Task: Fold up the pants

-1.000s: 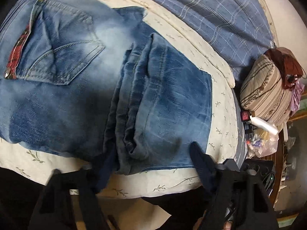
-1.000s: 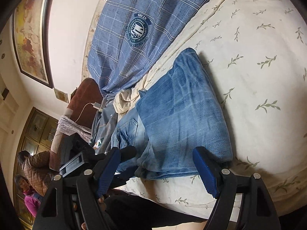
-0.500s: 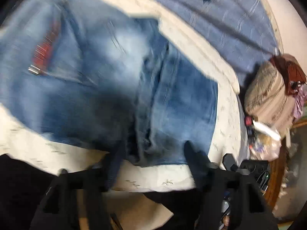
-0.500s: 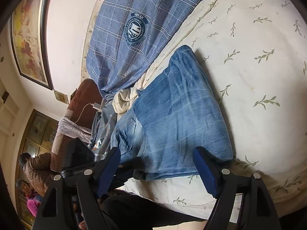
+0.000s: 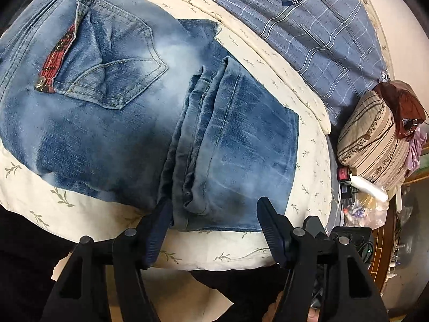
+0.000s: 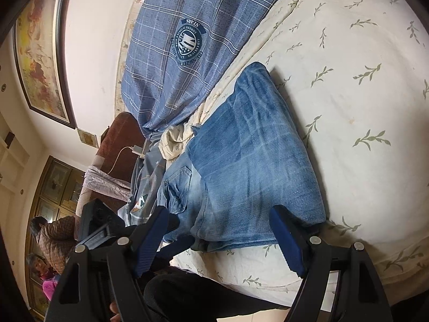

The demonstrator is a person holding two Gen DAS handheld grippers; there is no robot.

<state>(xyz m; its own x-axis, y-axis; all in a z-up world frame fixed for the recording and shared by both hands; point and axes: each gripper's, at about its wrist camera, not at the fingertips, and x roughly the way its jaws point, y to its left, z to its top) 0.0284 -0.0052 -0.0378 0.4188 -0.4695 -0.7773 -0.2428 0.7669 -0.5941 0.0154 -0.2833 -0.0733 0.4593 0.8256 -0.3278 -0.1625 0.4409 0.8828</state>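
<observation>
Blue jeans (image 5: 139,123) lie on a bed's leaf-print sheet (image 5: 308,145), legs already doubled over the seat beside the back pocket (image 5: 107,61); judging by the bundle, at least one more fold remains. The left tongs (image 5: 214,222) are closing, unclenched, astride the near hem of the jeans. The right tongs (image 6: 219,238) hang released just short of them. A plaid quilt (image 5: 308,26) lies beyond the jeans, clear of the work.

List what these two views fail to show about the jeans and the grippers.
- Jeans: waistband cut off by the left wrist view's left edge.
- Jeans' underside: hidden against the bedsheet.
- Left gripper, jaws closing: contact with the denim unclear.
- Right gripper: near hem partly hidden by its fingers.
</observation>
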